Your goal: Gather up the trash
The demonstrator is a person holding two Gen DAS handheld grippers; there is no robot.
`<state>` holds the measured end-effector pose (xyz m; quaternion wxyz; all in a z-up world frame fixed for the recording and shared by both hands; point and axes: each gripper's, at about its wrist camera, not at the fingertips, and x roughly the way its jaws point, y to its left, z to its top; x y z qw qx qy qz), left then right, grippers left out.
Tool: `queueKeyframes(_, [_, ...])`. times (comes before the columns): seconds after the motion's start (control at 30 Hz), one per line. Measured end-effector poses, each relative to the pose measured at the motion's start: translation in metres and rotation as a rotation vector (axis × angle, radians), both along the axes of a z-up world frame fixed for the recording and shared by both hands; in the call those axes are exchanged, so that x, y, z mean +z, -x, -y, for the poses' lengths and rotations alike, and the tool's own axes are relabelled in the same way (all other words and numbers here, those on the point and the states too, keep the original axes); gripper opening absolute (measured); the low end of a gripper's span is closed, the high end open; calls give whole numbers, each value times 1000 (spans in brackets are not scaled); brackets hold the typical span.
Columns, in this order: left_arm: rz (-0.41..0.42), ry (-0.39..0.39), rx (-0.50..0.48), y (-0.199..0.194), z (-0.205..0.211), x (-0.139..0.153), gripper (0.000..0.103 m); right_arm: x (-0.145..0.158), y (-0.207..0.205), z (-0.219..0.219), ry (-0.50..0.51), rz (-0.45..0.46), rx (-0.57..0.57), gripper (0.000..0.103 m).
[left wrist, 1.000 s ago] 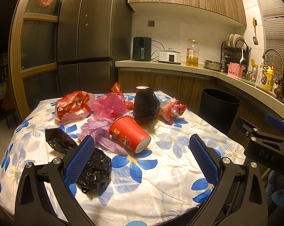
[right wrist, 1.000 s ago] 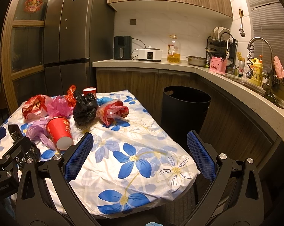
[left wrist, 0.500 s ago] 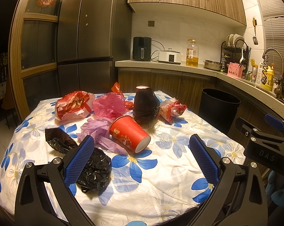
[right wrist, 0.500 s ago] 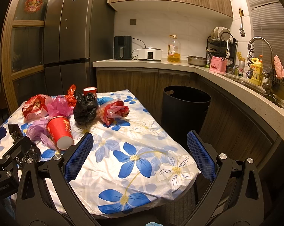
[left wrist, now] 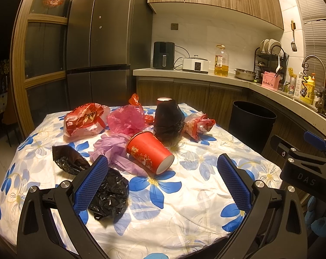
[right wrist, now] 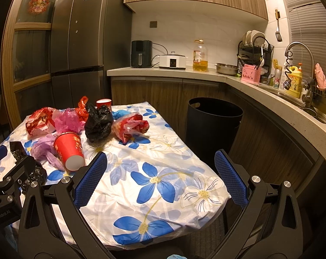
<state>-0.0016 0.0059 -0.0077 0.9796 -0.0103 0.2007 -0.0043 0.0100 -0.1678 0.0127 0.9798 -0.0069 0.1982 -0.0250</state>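
I read this as the very start of collecting: nothing is gripped yet, all the trash lies on the table (left wrist: pixel 184 222) with its blue-flowered cloth, and the black bin (left wrist: pixel 251 122) stands on the floor just beyond the table's right side, open-topped. My left gripper (left wrist: pixel 163 181) hangs over the near edge with its blue pads wide apart and nothing between them; my right gripper (right wrist: pixel 160 177) is likewise spread and empty over the table's right corner. Counting from left to right in the left wrist view, I make out one red-and-white printed bag (left wrist: pixel 84 118), two black crumpled bags near me, the smaller one (left wrist: pixel 69 159) and the larger one (left wrist: pixel 110 196) partly behind my left pad, one purple bag (left wrist: pixel 112 149), one pink bag (left wrist: pixel 126 119) with an orange-red scrap (left wrist: pixel 134 99) poking up behind it, one red cup on its side (left wrist: pixel 148 152) with its mouth toward me, one black bag standing upright (left wrist: pixel 168 120), a second red cup (right wrist: pixel 104 103) upright behind it, and one red-and-clear bag (left wrist: pixel 197 124) farthest right. That gives two cups and, as best I can judge, six bags plus the scrap. The next move, I think, calls for lowering the left gripper onto the larger black bag, which lies nearest, closing on a raised fold and carrying it right to the bin.
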Motion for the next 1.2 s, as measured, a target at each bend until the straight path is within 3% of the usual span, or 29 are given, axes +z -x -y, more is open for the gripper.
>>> queueKeyframes(0.67, [0, 5, 17, 0, -3, -4, 97, -4, -1, -4, -3, -11, 3, 98])
queueKeyframes(1.2, [40, 35, 228, -3, -56, -21, 97, -27, -35, -10, -32, -47, 71, 98])
